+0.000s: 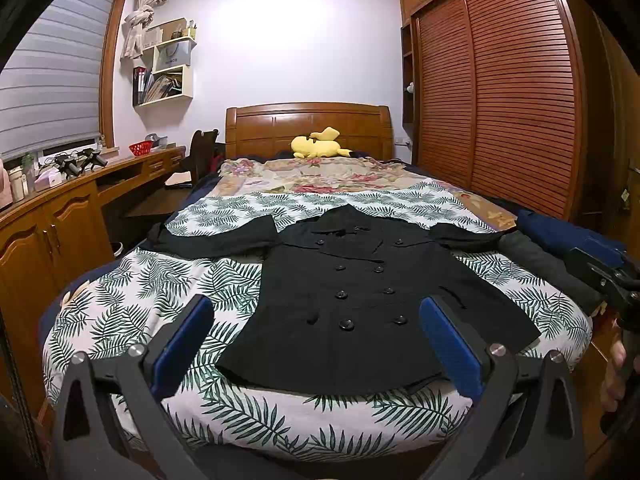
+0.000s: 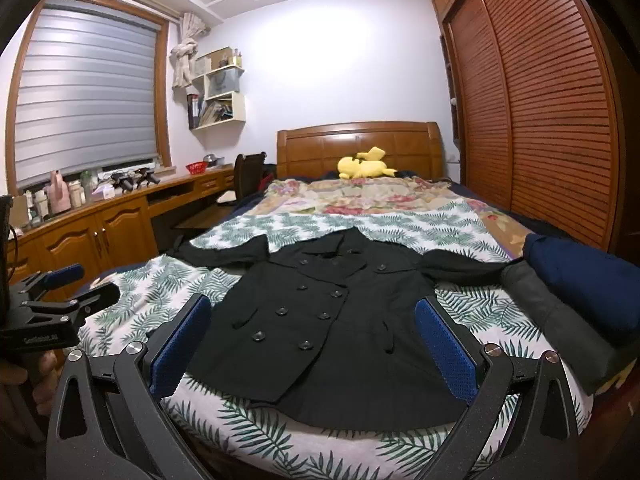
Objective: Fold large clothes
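Note:
A black double-breasted coat [image 1: 352, 304] lies flat, front up, on the leaf-print bedspread [image 1: 132, 312], sleeves spread to both sides, hem toward me. It also shows in the right wrist view [image 2: 328, 320]. My left gripper [image 1: 316, 312] is open and empty, held above the foot of the bed in front of the hem. My right gripper [image 2: 312, 316] is open and empty, also short of the hem. The left gripper appears at the left edge of the right wrist view [image 2: 60, 292]; the right gripper shows at the right edge of the left wrist view [image 1: 608, 276].
Folded grey [image 2: 560, 320] and navy [image 2: 588, 280] clothes lie along the bed's right edge. A yellow plush [image 1: 318, 144] rests by the wooden headboard [image 1: 308, 120]. A wooden desk and cabinets [image 1: 60, 216] run along the left; a slatted wardrobe [image 1: 500, 92] stands on the right.

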`<state>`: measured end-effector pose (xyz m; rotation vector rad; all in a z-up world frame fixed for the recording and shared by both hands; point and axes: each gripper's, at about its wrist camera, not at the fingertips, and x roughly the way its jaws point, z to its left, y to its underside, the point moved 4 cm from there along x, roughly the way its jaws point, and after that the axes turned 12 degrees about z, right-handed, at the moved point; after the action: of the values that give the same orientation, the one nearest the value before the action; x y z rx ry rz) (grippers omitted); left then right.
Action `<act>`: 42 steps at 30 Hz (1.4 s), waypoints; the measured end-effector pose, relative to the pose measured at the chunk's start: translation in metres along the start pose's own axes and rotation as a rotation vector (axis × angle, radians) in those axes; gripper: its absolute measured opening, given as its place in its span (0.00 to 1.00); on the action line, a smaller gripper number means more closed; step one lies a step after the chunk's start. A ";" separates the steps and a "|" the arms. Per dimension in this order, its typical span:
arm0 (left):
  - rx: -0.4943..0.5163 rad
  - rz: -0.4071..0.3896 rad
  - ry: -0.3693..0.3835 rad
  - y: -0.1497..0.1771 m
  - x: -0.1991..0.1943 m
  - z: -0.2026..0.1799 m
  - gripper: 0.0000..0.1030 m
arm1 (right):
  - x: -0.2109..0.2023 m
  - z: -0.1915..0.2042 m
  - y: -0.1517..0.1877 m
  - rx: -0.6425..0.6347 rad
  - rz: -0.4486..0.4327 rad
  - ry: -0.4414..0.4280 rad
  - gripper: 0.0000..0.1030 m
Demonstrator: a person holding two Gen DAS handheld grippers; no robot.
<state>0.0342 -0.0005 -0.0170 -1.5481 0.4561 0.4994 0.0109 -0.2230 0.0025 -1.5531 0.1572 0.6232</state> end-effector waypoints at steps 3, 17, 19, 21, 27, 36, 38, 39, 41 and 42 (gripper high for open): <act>0.000 -0.001 -0.002 0.000 0.000 0.001 1.00 | 0.000 0.005 0.000 0.000 0.000 -0.001 1.00; 0.002 -0.007 0.001 0.001 -0.002 0.001 1.00 | -0.001 0.006 0.001 -0.001 -0.001 -0.001 1.00; 0.000 -0.009 -0.001 0.000 -0.002 0.001 1.00 | -0.002 0.007 0.001 0.000 -0.002 0.000 1.00; -0.003 -0.008 0.001 0.000 -0.001 0.002 1.00 | -0.001 0.008 0.001 0.000 -0.002 -0.001 1.00; -0.002 -0.010 0.000 0.002 0.000 0.002 1.00 | -0.003 0.009 0.000 0.001 -0.001 0.002 1.00; -0.001 -0.014 -0.005 0.002 0.001 0.003 1.00 | -0.003 0.009 0.001 0.001 -0.002 0.001 1.00; -0.001 -0.013 -0.005 0.002 0.001 0.003 1.00 | -0.003 0.009 0.001 0.002 -0.002 0.001 1.00; -0.001 -0.014 -0.005 0.002 0.001 0.003 1.00 | -0.003 0.009 0.001 0.002 -0.002 0.000 1.00; 0.000 -0.014 -0.005 0.002 0.001 0.003 1.00 | -0.003 0.009 0.001 0.002 -0.002 0.001 1.00; -0.001 -0.013 -0.005 0.001 0.001 0.003 1.00 | -0.003 0.010 0.001 0.002 -0.002 0.002 1.00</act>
<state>0.0337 0.0029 -0.0186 -1.5498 0.4417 0.4932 0.0050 -0.2144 0.0032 -1.5514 0.1578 0.6202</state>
